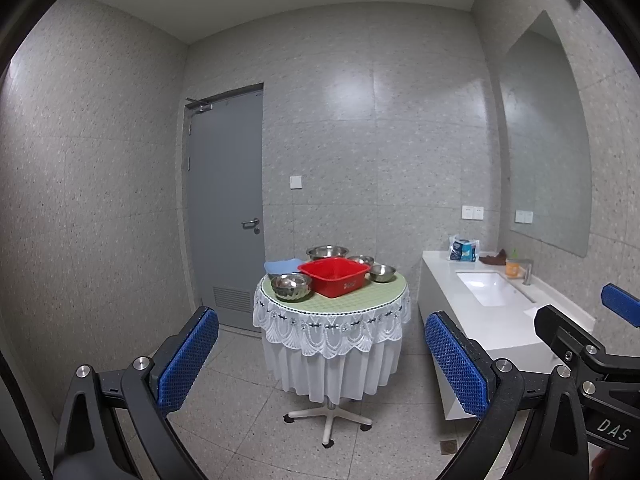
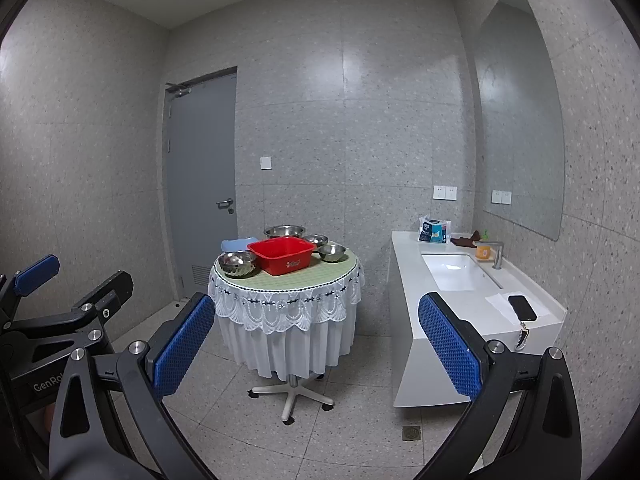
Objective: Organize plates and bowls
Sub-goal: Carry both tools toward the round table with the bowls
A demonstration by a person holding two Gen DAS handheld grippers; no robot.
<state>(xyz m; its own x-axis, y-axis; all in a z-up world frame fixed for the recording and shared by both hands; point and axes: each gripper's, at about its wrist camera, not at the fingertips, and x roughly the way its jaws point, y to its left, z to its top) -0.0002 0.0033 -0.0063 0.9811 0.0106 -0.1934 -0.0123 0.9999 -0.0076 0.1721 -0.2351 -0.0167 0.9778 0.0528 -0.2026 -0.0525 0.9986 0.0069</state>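
Observation:
A round table (image 1: 360,298) (image 2: 320,280) with a green top and white lace skirt stands mid-room, well ahead of both grippers. On it sit a red plastic basin (image 1: 333,276) (image 2: 280,255), a light blue plate (image 1: 280,266) (image 2: 234,245) and several steel bowls: a fluted one at front left (image 1: 291,286) (image 2: 237,263), a large one behind the basin (image 1: 327,252) (image 2: 284,231), and two small ones at right (image 1: 383,272) (image 2: 332,252). My left gripper (image 1: 320,356) is open and empty. My right gripper (image 2: 316,340) is open and empty.
A white counter with a sink (image 1: 494,288) (image 2: 460,276) runs along the right wall, with a faucet (image 2: 496,254), orange cup (image 2: 483,252), packet (image 2: 434,232) and phone (image 2: 522,307). A grey door (image 1: 226,208) is at back left. A floor drain (image 2: 411,432) lies by the counter.

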